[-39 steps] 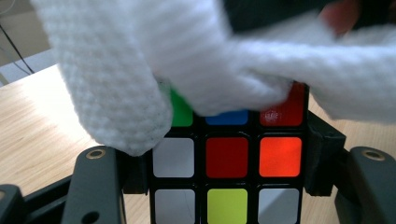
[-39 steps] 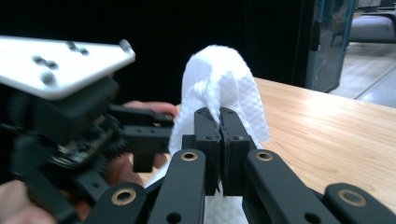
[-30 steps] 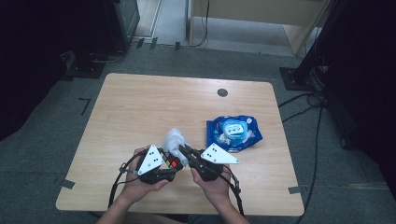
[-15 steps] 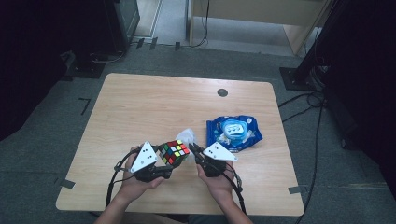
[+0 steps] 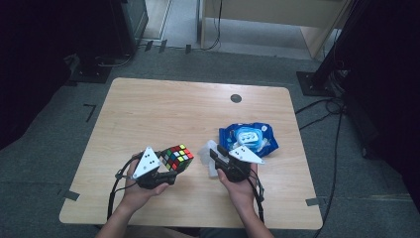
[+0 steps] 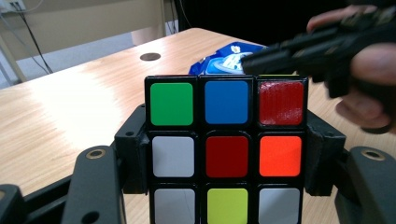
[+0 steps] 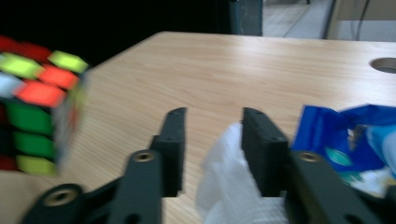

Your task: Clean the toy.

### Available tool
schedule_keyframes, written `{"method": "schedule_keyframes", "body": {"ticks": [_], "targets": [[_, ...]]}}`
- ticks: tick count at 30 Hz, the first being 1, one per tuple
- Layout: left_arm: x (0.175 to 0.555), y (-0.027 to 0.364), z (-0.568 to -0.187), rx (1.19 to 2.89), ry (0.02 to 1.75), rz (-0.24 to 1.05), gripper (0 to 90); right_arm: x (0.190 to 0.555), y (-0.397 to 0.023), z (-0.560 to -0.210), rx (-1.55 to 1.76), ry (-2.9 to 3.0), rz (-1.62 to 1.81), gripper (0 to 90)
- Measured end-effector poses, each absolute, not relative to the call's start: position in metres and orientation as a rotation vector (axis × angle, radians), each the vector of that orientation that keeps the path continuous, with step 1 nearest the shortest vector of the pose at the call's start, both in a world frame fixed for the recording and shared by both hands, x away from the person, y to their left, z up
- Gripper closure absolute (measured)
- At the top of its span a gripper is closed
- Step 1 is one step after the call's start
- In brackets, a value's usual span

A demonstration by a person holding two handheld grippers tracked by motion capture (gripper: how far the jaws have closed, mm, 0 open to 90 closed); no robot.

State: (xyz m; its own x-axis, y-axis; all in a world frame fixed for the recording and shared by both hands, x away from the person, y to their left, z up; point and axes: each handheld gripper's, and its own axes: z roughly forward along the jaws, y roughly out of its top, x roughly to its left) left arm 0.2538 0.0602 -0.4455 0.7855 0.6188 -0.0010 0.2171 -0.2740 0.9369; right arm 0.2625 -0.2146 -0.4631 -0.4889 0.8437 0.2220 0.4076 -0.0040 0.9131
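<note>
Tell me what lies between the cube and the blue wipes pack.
In the high view, the right gripper with a white wipe at its jaws lies between the cube and the pack.

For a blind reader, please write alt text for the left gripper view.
The left gripper clamps a colour cube by its sides above a wooden table. Behind it lies a blue packet; the right gripper, in a hand, crosses the upper right.

Cube left, tissue right, over the bench [image 5: 148,114].
The cube [image 5: 177,157] sits left of the tissue [image 5: 209,152]; the packet [image 5: 247,139] lies behind-right.
</note>
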Motion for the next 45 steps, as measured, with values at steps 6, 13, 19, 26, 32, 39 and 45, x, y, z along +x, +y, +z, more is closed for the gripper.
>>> {"method": "schedule_keyframes", "body": {"ticks": [6,13,19,26,32,39,45], "targets": [[0.253,0.055,-0.45,1.862,0.638,0.456,34.2,0.251,-0.196,-0.436,1.335,1.944,1.73,33.6],[0.248,0.045,-0.454,1.89,0.611,0.491,34.2,0.246,-0.176,-0.431,1.418,1.994,1.785,22.6],[0.241,0.033,-0.456,1.914,0.562,0.531,34.2,0.253,-0.172,-0.441,1.557,2.056,1.823,22.3],[0.238,0.028,-0.458,1.919,0.544,0.523,34.1,0.252,-0.167,-0.447,1.579,2.092,1.772,33.9],[0.241,0.025,-0.461,1.959,0.55,0.505,34.0,0.246,-0.162,-0.444,1.463,2.103,1.628,34.2],[0.243,0.023,-0.462,1.979,0.565,0.488,32.8,0.237,-0.149,-0.437,1.238,2.119,1.428,34.3],[0.247,0.028,-0.462,1.992,0.595,0.467,33.9,0.241,-0.152,-0.438,1.221,2.138,1.489,31.0]]}}
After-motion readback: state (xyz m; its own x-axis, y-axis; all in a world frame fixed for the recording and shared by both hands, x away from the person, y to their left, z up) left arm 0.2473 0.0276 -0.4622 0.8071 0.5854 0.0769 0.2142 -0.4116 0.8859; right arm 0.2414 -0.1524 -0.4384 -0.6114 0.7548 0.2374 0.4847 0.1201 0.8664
